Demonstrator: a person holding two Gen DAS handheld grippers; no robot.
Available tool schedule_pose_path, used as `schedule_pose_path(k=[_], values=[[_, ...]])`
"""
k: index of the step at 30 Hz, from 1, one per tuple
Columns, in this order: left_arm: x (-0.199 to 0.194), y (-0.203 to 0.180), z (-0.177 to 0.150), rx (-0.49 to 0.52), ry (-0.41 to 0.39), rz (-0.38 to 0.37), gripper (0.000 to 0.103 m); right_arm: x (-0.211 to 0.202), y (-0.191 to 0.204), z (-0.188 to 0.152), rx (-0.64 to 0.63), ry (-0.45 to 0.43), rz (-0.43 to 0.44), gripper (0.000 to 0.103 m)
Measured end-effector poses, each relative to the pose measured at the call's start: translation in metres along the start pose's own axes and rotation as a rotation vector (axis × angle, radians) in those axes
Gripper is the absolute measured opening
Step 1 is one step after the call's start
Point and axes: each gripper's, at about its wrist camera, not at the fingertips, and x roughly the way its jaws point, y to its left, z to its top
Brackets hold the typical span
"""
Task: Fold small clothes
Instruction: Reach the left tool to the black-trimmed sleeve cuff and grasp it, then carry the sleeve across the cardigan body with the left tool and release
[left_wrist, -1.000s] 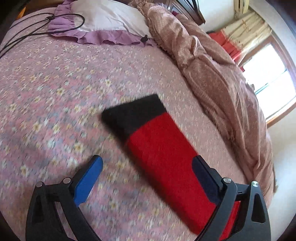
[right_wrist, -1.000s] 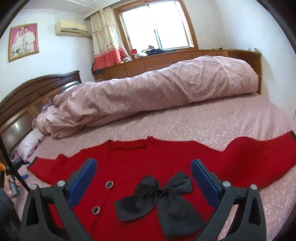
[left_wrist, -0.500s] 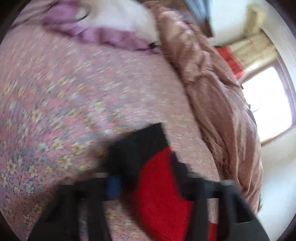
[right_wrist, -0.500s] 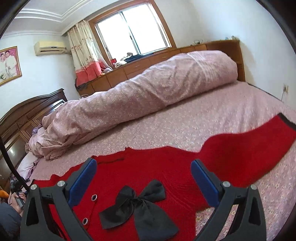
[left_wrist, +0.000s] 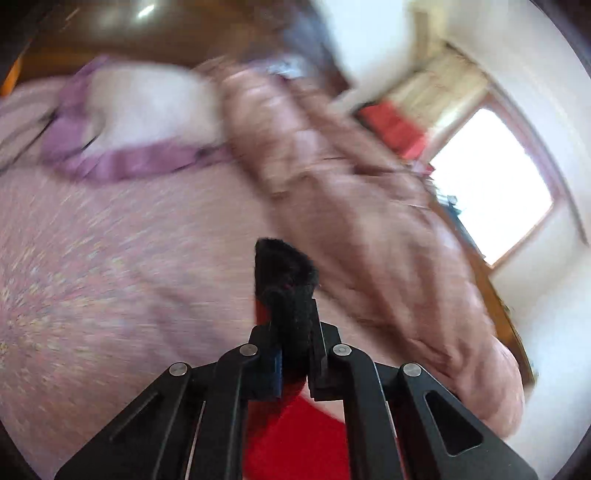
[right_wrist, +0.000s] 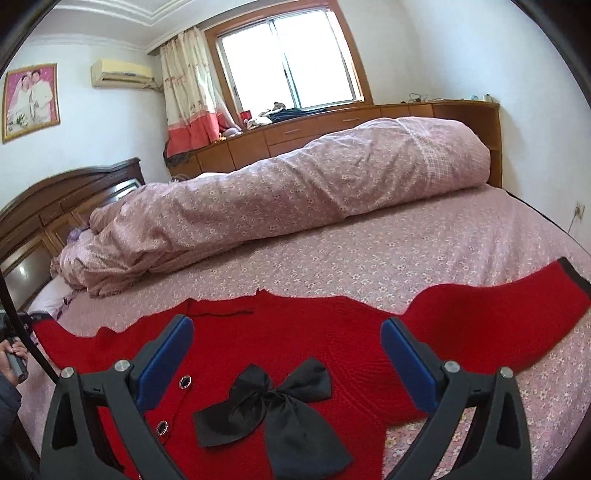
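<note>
Left gripper (left_wrist: 293, 354) is pinching the black cuff (left_wrist: 284, 273) of the red cardigan's (right_wrist: 258, 347) sleeve, jaws nearly together on the cloth, cuff tip poking out past the fingertips and red knit trailing below the jaws toward the lens. Right gripper (right_wrist: 286, 354) is hovering with jaws wide and nothing between them, the black bow (right_wrist: 273, 402) and the buttoned front lying directly beneath. Cardigan is lying flat on the floral bedspread (right_wrist: 369, 258), sleeves spreading out to either side, so its long axis is running crosswise to the right jaws. Other sleeve (right_wrist: 498, 314) is stretching off to the right, black cuff at its far end; right gripper looks nearer to it. Rolled quilt (right_wrist: 295, 195) is sitting well beyond. Next move likely is carrying the pinched cuff inward over the body
</note>
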Motion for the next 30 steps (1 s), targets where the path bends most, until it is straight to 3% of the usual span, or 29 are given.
schedule_pose_path(k=[4,7,12,16,23,30], values=[[-0.023,-0.102,-0.036,0.138,-0.008,-0.165,0.003,0.001,-0.016,0.008,0.063,0.003,-0.006,0.103],[-0.025,-0.170,-0.073,0.208,0.036,-0.275,0.003,-0.006,-0.027,0.017,0.051,-0.022,-0.025,0.103],[-0.020,-0.277,-0.167,0.337,0.104,-0.413,0.003,-0.018,-0.058,0.017,0.069,-0.026,-0.100,0.103],[-0.011,-0.332,-0.254,0.381,0.224,-0.491,0.003,-0.035,-0.090,0.010,0.119,0.001,-0.118,0.103],[-0.003,-0.381,-0.372,0.578,0.310,-0.443,0.003,-0.074,-0.132,-0.001,0.120,0.009,-0.163,0.103],[0.008,-0.381,-0.431,0.696,0.339,-0.368,0.003,-0.102,-0.151,-0.005,0.125,-0.017,-0.158,0.103]])
